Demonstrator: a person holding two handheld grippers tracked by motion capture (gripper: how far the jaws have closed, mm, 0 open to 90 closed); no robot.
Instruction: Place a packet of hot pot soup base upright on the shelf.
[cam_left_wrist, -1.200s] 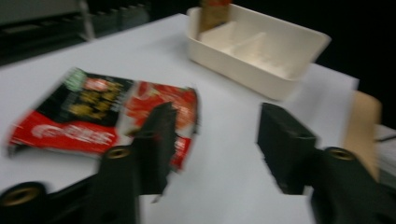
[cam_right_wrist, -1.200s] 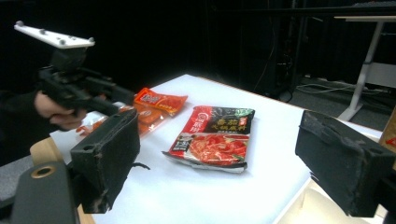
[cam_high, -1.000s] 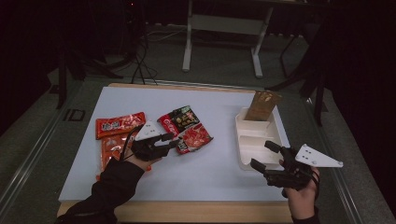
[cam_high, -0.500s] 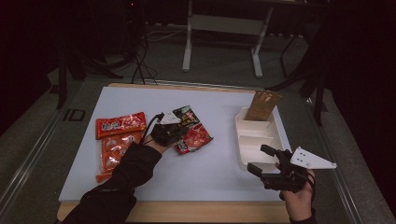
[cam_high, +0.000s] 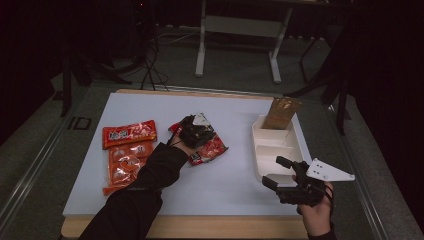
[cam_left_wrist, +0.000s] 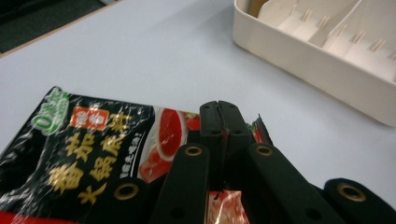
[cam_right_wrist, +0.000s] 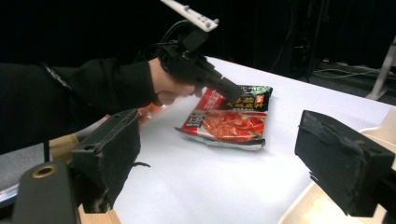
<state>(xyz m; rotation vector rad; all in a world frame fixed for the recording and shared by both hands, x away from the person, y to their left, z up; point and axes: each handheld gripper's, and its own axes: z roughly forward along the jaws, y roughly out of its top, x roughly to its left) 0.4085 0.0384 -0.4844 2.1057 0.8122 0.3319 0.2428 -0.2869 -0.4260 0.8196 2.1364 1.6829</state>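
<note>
A red and black soup-base packet (cam_high: 214, 148) (cam_left_wrist: 93, 144) (cam_right_wrist: 233, 123) lies flat near the middle of the white tabletop. My left gripper (cam_high: 209, 135) (cam_left_wrist: 219, 109) (cam_right_wrist: 238, 95) is over its black end with the jaws shut tight. The tips rest on the wrapper, and I cannot tell whether any film is pinched between them. My right gripper (cam_high: 276, 171) (cam_right_wrist: 224, 154) hovers open and empty at the near right, beside the front end of a cream divided tray (cam_high: 260, 150) (cam_left_wrist: 317, 70).
A brown paper pouch (cam_high: 282, 112) stands upright in the tray's far compartment. Two orange-red snack packets (cam_high: 129, 134) (cam_high: 122, 162) lie at the left of the table. Bare white surface (cam_high: 225, 185) stretches between the middle packet and the tray.
My left hand has slid rightwards and away from me onto the red and black packet, and its jaws have gone from apart to shut. The right gripper has hardly moved.
</note>
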